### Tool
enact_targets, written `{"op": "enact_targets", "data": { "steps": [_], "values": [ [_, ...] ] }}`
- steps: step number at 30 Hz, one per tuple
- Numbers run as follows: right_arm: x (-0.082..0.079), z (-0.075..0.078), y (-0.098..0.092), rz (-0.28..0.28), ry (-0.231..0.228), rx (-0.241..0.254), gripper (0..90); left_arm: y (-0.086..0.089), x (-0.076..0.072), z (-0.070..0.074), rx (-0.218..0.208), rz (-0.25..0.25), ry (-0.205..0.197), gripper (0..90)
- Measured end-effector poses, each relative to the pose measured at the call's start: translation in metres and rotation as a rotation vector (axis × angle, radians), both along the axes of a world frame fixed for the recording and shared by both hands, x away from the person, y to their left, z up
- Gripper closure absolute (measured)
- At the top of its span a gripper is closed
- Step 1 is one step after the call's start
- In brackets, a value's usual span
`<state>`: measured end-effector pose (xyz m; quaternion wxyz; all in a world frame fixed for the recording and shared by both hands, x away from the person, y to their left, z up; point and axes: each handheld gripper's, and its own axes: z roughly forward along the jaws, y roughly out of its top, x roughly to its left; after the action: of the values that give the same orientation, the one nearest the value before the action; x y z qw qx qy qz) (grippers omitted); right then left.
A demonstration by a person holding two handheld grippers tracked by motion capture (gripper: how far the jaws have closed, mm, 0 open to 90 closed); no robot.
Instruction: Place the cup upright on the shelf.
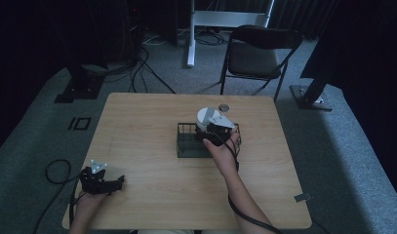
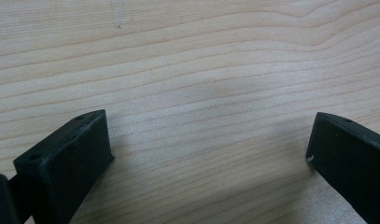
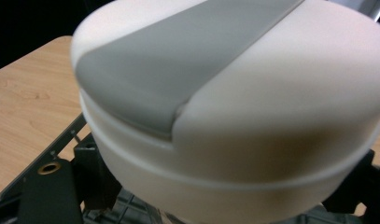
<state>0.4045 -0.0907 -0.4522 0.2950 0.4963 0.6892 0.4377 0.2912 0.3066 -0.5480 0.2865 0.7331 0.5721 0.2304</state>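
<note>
**Asker:** Two claws are in use, I'm told. Where are they?

**Onlooker:** Yes, a person holds one in each hand at a light wooden bench (image 1: 137, 126). The left claw (image 1: 99, 179) rests low near the bench's near left corner. In the left gripper view its two black jaws stand wide apart with bare wood grain between them, gripping nothing.

**Asker:** And the right one?

**Onlooker:** The right claw (image 1: 216, 132) is out over the middle of the bench, above a black wire basket (image 1: 186, 144). A round white container (image 3: 234, 116) with a grey band across its lid sits between its jaws. In the right gripper view that container is very close and slightly blurred, and the jaws press in on either side of its lower body, so the claw is closed around it.

**Asker:** Is the container inside the basket?

**Onlooker:** It is at the basket's far right part, over the rim. Whether its base touches the basket floor, I cannot tell.

**Asker:** Anything else nearby?

**Onlooker:** A small round dark object (image 1: 224, 107) lies on the bench just beyond the basket. Farther back, on the grey carpet, stands a dark folding chair (image 1: 257, 53).
</note>
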Motion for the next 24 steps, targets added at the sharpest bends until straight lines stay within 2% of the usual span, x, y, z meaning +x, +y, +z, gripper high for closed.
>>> {"op": "enact_targets", "data": {
  "steps": [10, 12, 24],
  "values": [
    [0.003, -0.007, 0.003, -0.011, 0.046, -0.008, 18.2, 0.0, 0.0, 0.0, 0.0, 0.0, 0.0, 0.1],
    [0.003, -0.008, 0.004, -0.006, 0.07, 0.017, 18.3, 0.0, 0.0, 0.0, 0.0, 0.0, 0.0, 0.1],
    [0.005, -0.015, 0.012, 0.009, 0.095, -0.027, 18.2, 0.0, 0.0, 0.0, 0.0, 0.0, -0.001, 0.1]
  ]
}}
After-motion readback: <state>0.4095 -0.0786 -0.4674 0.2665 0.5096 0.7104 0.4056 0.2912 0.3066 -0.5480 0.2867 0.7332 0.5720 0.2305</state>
